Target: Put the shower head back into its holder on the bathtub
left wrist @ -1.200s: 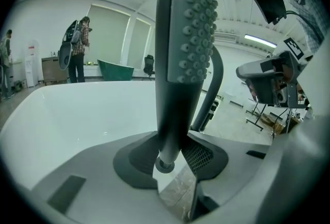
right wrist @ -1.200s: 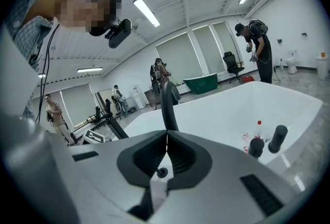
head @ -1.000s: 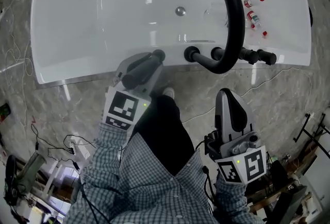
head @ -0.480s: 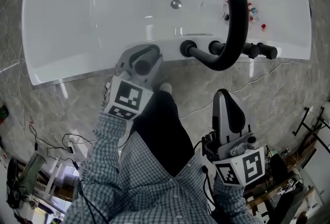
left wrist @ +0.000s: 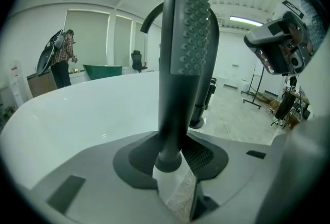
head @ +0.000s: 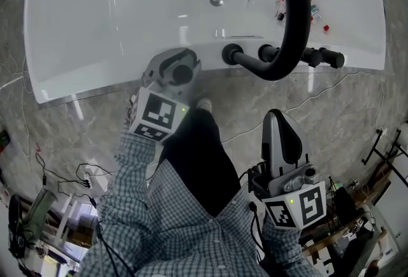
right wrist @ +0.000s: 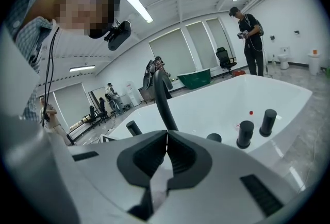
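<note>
Checked shirt point(head: 191, 231), blue and white, long sleeves right down to the wrists. Dark trousers point(head: 201, 161) below, and a pale shoe point(head: 204, 106). The left gripper point(head: 178, 72) and right gripper point(head: 280, 120) have pale grey shells and dark jaw pads, each with a black-and-white marker cube point(head: 156, 115) (a tiny green light on both). Black cables point(head: 250, 205) bunch beside the right one.

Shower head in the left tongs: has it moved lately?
Yes. Shut in the left tongs, the shower head slanted toward the black knob on the bathtub rim; now it stands upright, end-on to the head camera.
</note>
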`<action>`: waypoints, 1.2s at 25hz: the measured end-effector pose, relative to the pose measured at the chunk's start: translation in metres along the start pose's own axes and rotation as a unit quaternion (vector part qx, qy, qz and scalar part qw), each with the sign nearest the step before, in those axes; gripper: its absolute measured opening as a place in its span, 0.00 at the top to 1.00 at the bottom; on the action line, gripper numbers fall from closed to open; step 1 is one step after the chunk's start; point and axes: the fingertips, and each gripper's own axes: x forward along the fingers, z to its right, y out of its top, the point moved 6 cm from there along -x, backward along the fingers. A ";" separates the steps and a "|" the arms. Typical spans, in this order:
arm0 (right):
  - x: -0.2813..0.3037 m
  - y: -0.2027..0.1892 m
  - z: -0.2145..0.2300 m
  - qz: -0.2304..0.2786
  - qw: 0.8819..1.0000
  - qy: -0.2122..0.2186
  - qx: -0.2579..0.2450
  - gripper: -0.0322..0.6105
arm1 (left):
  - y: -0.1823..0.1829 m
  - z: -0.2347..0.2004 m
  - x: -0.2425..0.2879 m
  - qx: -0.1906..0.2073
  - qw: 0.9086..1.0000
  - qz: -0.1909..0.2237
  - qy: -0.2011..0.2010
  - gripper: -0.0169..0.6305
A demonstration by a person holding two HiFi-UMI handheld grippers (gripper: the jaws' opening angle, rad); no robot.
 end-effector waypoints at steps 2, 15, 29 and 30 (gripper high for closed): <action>-0.002 0.000 0.000 -0.002 1.000 -0.001 -0.003 0.93 | 0.000 0.001 0.000 -0.004 1.000 0.000 0.003 0.76; -0.009 0.010 -0.016 -0.012 1.000 0.001 -0.021 0.93 | -0.011 0.003 -0.014 -0.047 0.999 -0.017 0.005 0.75; -0.025 0.049 -0.077 0.021 0.998 0.028 -0.043 0.93 | 0.026 0.009 -0.124 -0.033 0.999 -0.025 -0.004 0.96; -0.029 0.055 -0.083 0.027 0.998 0.029 -0.044 0.93 | 0.036 0.011 -0.136 -0.032 0.999 -0.017 -0.008 0.96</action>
